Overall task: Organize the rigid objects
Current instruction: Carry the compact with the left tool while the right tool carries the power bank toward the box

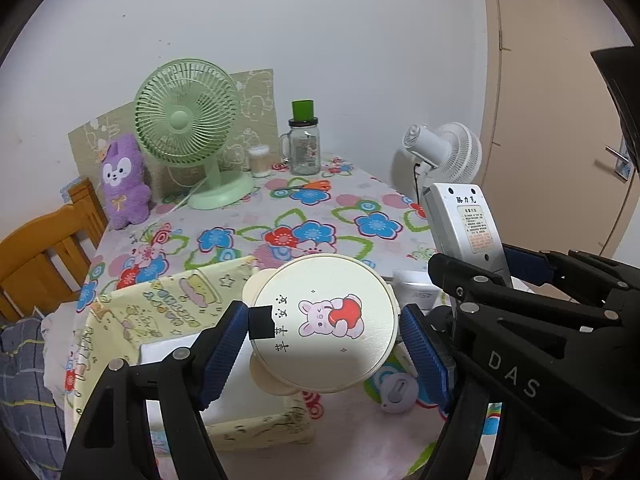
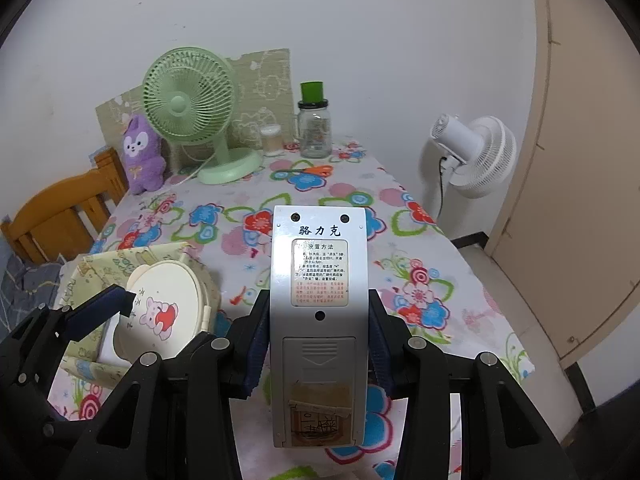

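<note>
Left wrist view: the left gripper (image 1: 322, 344) is seen with its blue fingers (image 1: 224, 356) clamped on a round cream box (image 1: 324, 324), one pad on each side of its rim, the lid printed with a pink rabbit and a red heart. The box is held raised above a yellow fabric basket (image 1: 168, 304) that stands on the desk (image 1: 280, 216), covered with a flowered cloth. A small white round object (image 1: 396, 394) is seen on the cloth below the box.

In the right wrist view the right gripper (image 2: 318, 344) is shown with its fingers (image 2: 256, 356) pressed against both long edges of a white remote control (image 2: 318, 280), held back side up, its label and battery cover showing, lifted clear of the cloth.

Farther off, at the far edge of the desk, a green fan (image 2: 192, 108), a purple plush toy (image 2: 142, 156), a glass bottle with a green cap (image 2: 315, 128), a small jar (image 2: 271, 140) and orange scissors (image 2: 316, 170) are seen. A white fan (image 2: 476, 156) stands beyond the desk at the right, a wooden chair (image 2: 60, 216) at the left.
</note>
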A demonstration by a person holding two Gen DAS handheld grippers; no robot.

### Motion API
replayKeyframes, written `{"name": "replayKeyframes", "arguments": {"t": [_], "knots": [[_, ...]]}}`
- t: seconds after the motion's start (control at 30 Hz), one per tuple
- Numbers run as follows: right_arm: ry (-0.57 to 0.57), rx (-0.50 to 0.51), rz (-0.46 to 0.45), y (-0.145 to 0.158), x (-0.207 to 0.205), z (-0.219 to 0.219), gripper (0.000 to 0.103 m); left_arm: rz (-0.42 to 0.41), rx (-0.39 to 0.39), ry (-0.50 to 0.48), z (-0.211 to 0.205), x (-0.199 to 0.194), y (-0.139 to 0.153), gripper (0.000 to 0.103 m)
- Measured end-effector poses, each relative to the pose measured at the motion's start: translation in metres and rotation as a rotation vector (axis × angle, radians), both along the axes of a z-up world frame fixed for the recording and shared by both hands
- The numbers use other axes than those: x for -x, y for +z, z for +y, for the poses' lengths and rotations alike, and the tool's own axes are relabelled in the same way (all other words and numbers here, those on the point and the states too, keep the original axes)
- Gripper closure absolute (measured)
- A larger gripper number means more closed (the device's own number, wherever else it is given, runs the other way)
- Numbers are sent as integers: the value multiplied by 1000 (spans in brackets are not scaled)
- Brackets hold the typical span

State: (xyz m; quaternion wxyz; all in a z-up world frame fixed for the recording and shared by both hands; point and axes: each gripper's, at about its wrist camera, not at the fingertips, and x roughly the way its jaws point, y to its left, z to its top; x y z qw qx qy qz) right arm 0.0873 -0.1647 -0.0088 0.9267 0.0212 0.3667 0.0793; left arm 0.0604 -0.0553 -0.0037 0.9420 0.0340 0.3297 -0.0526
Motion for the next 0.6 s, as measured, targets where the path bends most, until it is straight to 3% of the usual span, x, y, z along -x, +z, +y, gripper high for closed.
{"name": "replayKeyframes", "arguments": {"t": [0.6], "knots": [[103,12,26,2,-11,61,56,31,16,87,56,-7,-7,24]]}}
